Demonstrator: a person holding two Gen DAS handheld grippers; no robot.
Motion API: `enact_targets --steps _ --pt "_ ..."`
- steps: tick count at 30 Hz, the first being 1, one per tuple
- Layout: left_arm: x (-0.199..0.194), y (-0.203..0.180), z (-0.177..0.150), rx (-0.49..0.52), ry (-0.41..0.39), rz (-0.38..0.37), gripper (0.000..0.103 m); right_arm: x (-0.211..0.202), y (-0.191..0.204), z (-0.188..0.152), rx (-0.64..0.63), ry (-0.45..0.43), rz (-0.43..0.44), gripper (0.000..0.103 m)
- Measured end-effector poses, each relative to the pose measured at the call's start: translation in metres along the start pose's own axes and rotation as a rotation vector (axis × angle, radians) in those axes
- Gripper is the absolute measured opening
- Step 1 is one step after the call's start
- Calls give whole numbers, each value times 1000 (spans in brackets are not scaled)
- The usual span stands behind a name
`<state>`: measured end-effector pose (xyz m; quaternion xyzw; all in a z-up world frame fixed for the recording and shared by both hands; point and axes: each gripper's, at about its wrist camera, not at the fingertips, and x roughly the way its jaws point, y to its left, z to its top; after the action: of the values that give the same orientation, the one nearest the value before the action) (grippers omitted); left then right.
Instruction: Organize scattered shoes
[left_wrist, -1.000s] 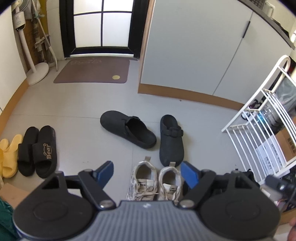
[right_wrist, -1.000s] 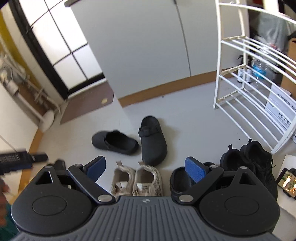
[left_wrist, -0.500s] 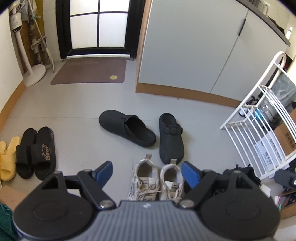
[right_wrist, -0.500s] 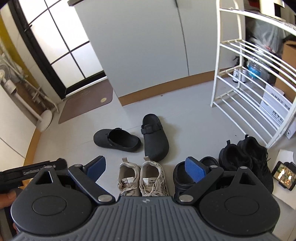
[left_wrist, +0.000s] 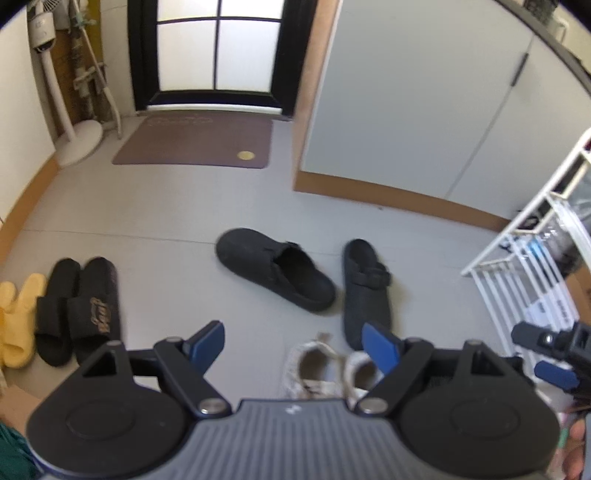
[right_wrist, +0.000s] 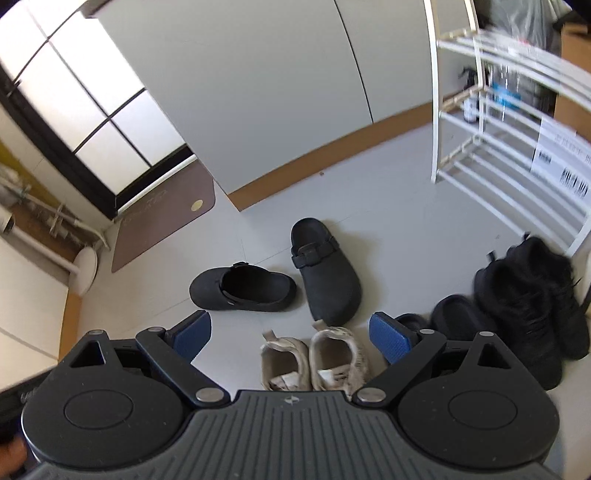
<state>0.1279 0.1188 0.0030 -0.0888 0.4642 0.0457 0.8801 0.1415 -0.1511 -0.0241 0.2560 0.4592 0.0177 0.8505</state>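
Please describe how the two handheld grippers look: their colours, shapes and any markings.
Both grippers are built alike. The left gripper and the right gripper each have a grey ribbed body with a small pale logo, two round black housings, black linkage arms with silver pivot screws, and blue pads on the fingers. A bit of green fabric shows at the lower left of the left view.

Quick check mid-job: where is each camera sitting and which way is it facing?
Left wrist: on the left hand-held gripper, aimed down at the floor toward the doormat; open jaws, plus the right hand-held gripper at the frame's right edge.
Right wrist: on the right hand-held gripper, aimed down toward the white rack; open jaws.
Both share the black clogs and beige sneakers.
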Motion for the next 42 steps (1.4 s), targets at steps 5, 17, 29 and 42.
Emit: enact_targets --steps 5,17,29,42 --pt "22 20 14 -28 -10 55 84 44 5 11 114 52 51 96" --pt "74 50 30 -124 17 67 84 148 14 20 132 188 80 96" --pt "135 75 32 -123 45 125 84 232 -15 5 330 273 174 96" --pt "203 86 26 -93 36 91 81 314 -27 -3 394 287 214 93"
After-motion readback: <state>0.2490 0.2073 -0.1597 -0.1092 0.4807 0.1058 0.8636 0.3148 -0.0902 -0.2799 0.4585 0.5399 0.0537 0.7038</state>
